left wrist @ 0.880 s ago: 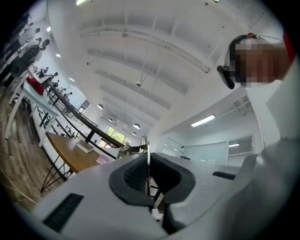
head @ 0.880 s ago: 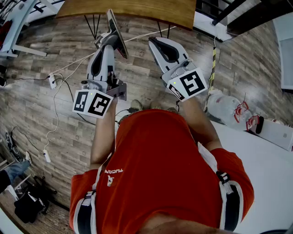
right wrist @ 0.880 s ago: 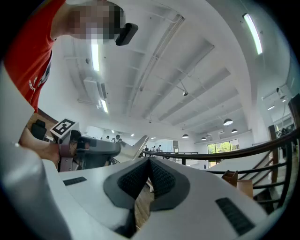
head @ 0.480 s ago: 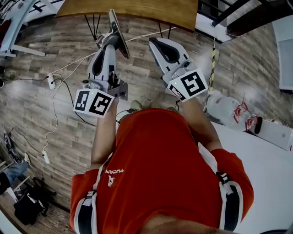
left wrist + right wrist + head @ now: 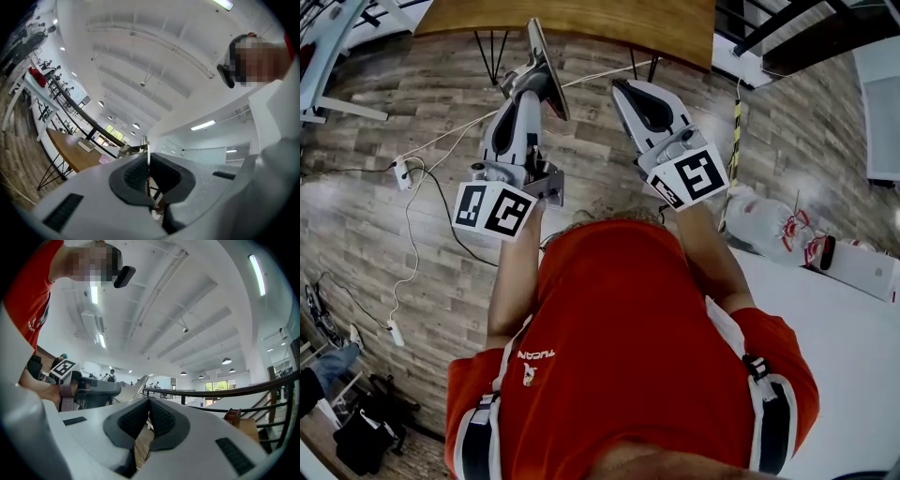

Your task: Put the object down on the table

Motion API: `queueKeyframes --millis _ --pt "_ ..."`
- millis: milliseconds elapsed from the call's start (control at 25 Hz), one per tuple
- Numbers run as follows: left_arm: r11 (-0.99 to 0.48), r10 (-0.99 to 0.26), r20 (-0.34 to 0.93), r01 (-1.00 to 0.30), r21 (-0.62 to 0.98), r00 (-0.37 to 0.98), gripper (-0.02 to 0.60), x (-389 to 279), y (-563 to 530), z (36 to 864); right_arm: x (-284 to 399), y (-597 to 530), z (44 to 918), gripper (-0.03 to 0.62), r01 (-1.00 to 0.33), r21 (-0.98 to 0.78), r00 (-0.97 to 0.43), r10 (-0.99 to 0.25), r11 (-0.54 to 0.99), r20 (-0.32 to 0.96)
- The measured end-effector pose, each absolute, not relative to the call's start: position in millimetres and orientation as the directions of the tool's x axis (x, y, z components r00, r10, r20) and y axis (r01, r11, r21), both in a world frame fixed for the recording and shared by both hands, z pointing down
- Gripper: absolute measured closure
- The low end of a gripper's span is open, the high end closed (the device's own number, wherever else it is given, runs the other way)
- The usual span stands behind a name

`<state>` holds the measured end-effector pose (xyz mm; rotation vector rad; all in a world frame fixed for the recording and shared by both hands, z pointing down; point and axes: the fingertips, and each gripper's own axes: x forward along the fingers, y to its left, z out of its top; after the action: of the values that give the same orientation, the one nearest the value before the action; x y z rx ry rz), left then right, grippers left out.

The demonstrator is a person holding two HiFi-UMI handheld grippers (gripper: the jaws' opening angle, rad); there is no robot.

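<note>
A person in a red shirt holds both grippers out over the wood-plank floor, jaws pointing towards a brown wooden table at the top of the head view. My left gripper is shut on a thin flat object, seen edge-on and sticking out past the jaws. In the left gripper view it shows as a narrow metallic blade pinched between the dark pads. My right gripper is beside it, apart from the object. Its pads meet with nothing between them.
Cables and a power strip lie on the floor at the left. A clear plastic bag sits by a white table at the right. The wooden table stands on thin black legs.
Both grippers have drifted slightly right and up towards the wooden table, the left still holding the flat object. The jaws have not changed.
</note>
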<state>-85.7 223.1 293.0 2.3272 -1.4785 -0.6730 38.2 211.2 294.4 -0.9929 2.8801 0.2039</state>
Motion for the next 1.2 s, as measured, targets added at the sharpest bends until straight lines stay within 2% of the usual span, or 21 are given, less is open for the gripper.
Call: queueKeyframes --millis 160,560,1200 --pt "-0.431 -0.902 -0.220 -0.755 0.494 0.371 0.572 -115 208 292 10 201 294 0.569 -0.626 0.102 -0.780 -0.616 0.773 -0.111" --pt "-0.415 -0.909 -0.207 -0.754 0.509 0.361 0.572 -142 162 303 -10 154 306 0.569 -0.628 0.090 -0.778 -0.621 0.773 -0.097" --pt "-0.314 -0.948 -0.114 -0.808 0.498 0.298 0.572 -162 -37 320 -31 -55 319 0.569 -0.562 0.090 -0.827 -0.557 0.822 -0.081"
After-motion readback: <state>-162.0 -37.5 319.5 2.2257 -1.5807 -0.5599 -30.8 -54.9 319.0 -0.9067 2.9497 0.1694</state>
